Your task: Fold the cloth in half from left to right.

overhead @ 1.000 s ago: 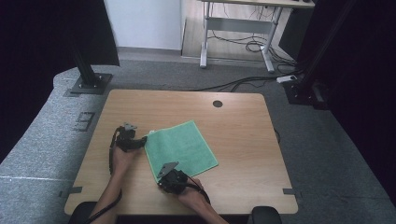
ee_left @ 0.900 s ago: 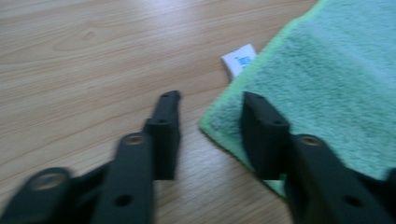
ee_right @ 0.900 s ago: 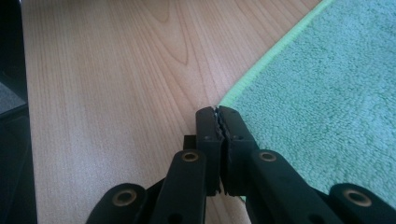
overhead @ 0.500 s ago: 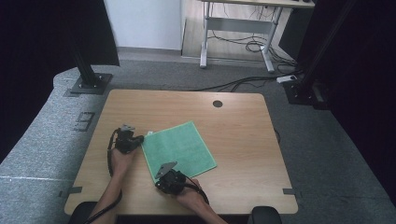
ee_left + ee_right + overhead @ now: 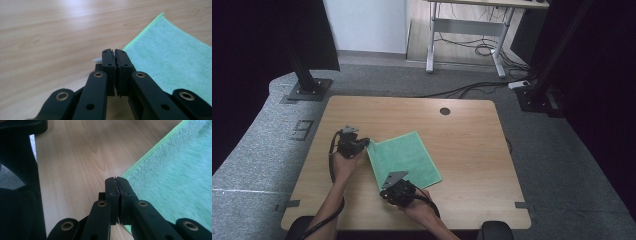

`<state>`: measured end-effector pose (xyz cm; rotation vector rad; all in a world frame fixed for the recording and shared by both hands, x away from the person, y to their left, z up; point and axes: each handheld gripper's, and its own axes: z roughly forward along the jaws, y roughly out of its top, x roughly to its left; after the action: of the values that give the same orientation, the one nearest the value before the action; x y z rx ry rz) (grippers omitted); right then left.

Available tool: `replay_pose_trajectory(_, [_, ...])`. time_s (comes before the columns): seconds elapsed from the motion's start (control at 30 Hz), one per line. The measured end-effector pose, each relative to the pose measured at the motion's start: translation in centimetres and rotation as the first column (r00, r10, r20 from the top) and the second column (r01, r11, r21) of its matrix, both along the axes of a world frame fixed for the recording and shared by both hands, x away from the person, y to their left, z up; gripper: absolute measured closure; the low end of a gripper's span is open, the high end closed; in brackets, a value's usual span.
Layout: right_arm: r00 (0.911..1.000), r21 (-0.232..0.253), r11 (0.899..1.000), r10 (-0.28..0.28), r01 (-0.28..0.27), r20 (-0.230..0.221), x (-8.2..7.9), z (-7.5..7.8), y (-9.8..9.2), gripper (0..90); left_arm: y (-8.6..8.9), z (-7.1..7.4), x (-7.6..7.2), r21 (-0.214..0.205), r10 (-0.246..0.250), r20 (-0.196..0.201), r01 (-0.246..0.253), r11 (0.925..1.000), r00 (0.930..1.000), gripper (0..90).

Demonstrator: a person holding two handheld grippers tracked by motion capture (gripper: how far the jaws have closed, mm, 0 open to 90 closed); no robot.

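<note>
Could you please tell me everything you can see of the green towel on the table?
The green towel is a rectangular terry cloth, teal with a lighter lime hem. It lies spread, turned askew on the wooden table. The left gripper is shut on its far left corner, the right gripper on its near left corner, so that edge looks pinched at both ends. The rest rests on the wood.

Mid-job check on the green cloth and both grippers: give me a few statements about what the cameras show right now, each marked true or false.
1. The green cloth lies spread on the wooden table. True.
2. The left gripper has its jaws wide open. False: they are shut at a corner of the cloth.
3. The right gripper is shut at the cloth's edge. True.
4. The cloth is folded into a small square. False: it lies in one open layer.
5. A round hole sits near the table's far edge. True.
</note>
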<state>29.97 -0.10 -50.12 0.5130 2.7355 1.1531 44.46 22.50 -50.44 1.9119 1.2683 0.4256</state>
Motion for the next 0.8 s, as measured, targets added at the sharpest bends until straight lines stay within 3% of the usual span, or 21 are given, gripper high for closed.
replay_pose_trajectory(0.33, [0.9942,0.043,0.993,-0.108,0.107,0.005,0.8,0.7,-4.5,87.0,-4.0,1.3,1.8,0.033,-0.056,0.031,0.055,0.9979,0.9979,86.9])
replay_pose_trajectory(0.8, [0.9761,0.056,0.975,-0.217,0.216,0.010,2.3,0.9,-10.0,87.0,-9.1,0.8,4.1,0.079,-0.118,0.042,0.114,0.9902,0.9921,86.8])
